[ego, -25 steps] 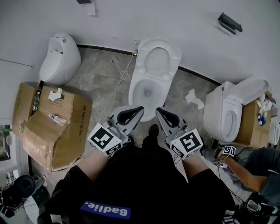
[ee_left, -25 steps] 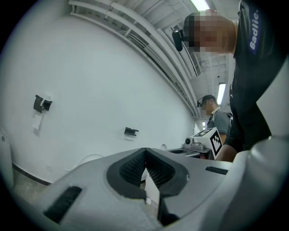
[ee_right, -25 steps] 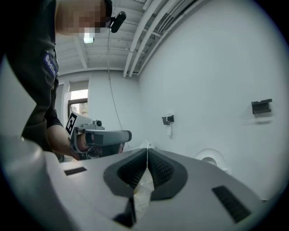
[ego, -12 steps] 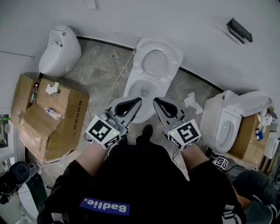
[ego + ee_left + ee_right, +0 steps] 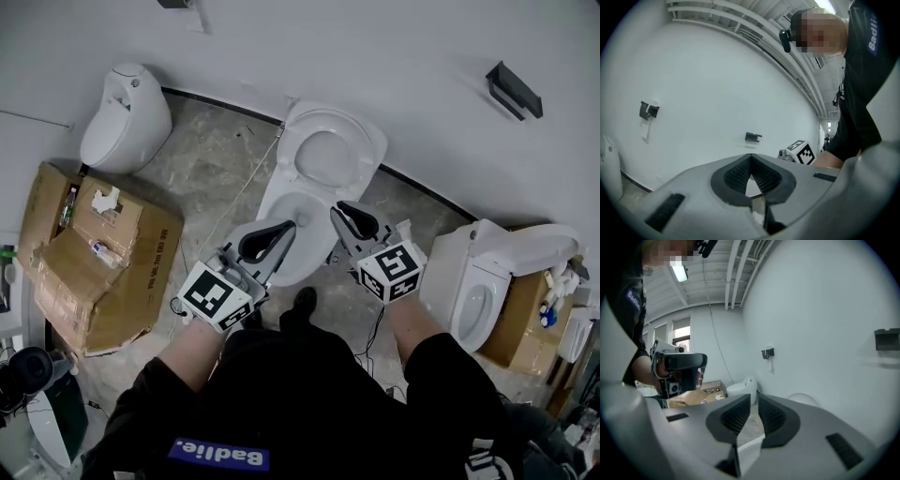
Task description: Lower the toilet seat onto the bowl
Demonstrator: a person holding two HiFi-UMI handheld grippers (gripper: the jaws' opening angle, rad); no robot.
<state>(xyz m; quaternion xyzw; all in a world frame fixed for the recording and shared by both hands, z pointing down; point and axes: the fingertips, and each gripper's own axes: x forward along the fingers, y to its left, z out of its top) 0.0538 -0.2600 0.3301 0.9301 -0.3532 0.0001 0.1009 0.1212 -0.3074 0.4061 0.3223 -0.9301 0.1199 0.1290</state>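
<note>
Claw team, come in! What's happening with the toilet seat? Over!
Both shut, empty: left claw, right claw, above bowl. Toilet seat up, untouched. Nothing blocking it.

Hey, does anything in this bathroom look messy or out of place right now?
Yes. A crushed cardboard box sprawls on the floor at left, with a plastic bottle and crumpled paper lying on it. The middle toilet's seat stands raised but looks undamaged.

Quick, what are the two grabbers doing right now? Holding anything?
Left gripper: closed, holding nothing.
Right gripper: closed, holding nothing.
</note>
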